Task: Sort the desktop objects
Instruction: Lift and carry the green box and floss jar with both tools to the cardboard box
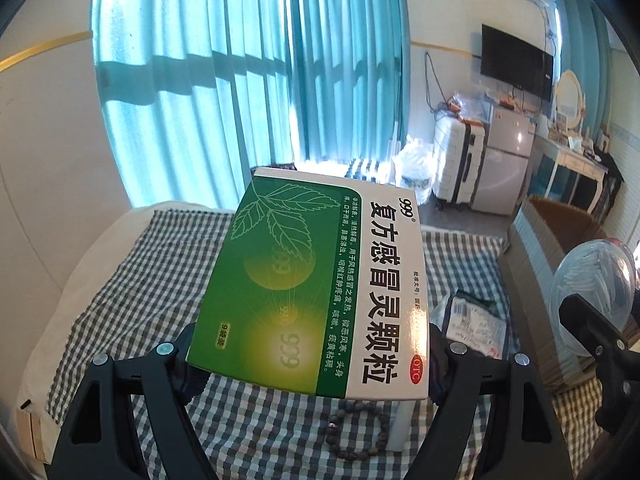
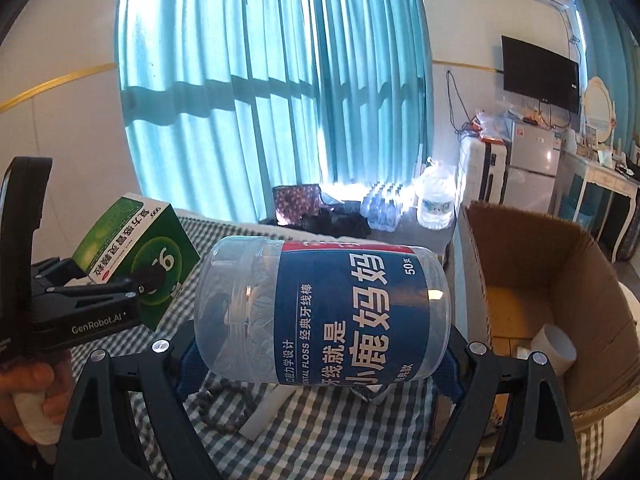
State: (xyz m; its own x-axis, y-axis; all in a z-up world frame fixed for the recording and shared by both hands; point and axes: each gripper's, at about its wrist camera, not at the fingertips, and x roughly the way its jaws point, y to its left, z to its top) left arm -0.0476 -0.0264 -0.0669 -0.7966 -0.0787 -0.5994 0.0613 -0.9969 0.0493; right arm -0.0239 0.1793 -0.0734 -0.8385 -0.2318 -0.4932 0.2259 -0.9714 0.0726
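A bed with a checked cover (image 1: pixel 120 280) lies below both tongs. A cardboard box (image 2: pixel 532 264), open at the top, stands to the right of the right tongs; its near corner is cut off by the frame, and a white cup-like thing (image 2: pixel 554 346) inside is only partly seen.

The right tongs (image 2: pixel 320 368) clamp a clear plastic jar of dental floss (image 2: pixel 320 312), lying sideways across the jaws, above the cover. The label's lower edge is hidden behind the jaws.

The left tongs (image 1: pixel 308 360) grip a green and white medicine box (image 1: pixel 316 280) by its near end, lifted clear of the cover and tilted away. The pads are mostly hidden under it.

A white strip (image 2: pixel 264 412) and a dark bead bracelet (image 1: pixel 356 432) lie on the cover beneath the tongs, partly hidden. A plastic packet (image 1: pixel 476 320) sits right of the left tongs, its print too blurred to read.
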